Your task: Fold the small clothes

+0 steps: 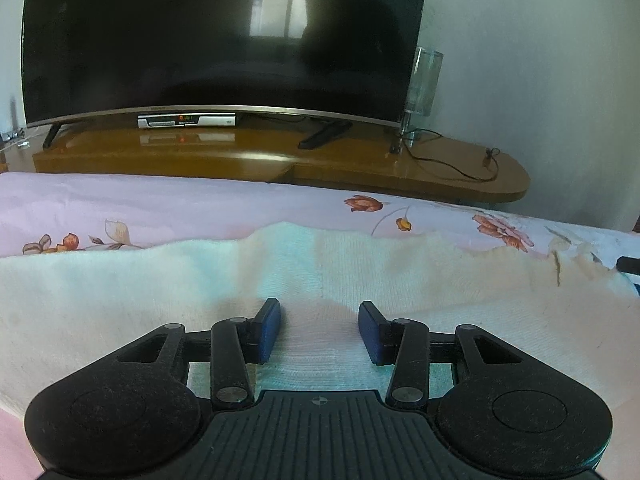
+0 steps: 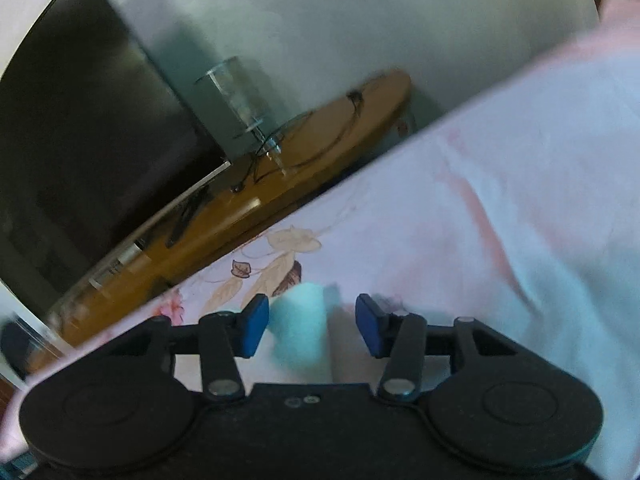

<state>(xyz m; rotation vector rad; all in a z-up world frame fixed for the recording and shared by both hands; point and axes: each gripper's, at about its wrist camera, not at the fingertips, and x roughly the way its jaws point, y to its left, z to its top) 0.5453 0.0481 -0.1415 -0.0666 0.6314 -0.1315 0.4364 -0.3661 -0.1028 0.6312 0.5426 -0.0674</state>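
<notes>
Left gripper (image 1: 319, 330) gapes, angled down over white garment (image 1: 440, 280).

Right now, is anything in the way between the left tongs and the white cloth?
Nothing visible. The left tongs sit open right over the white knitted cloth, which lies spread on the flowery bedsheet with nothing on top of it.

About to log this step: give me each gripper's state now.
Left gripper: open, over the white knit garment, not gripping.
Right gripper: open, pale cloth between pads, not pressed.
</notes>
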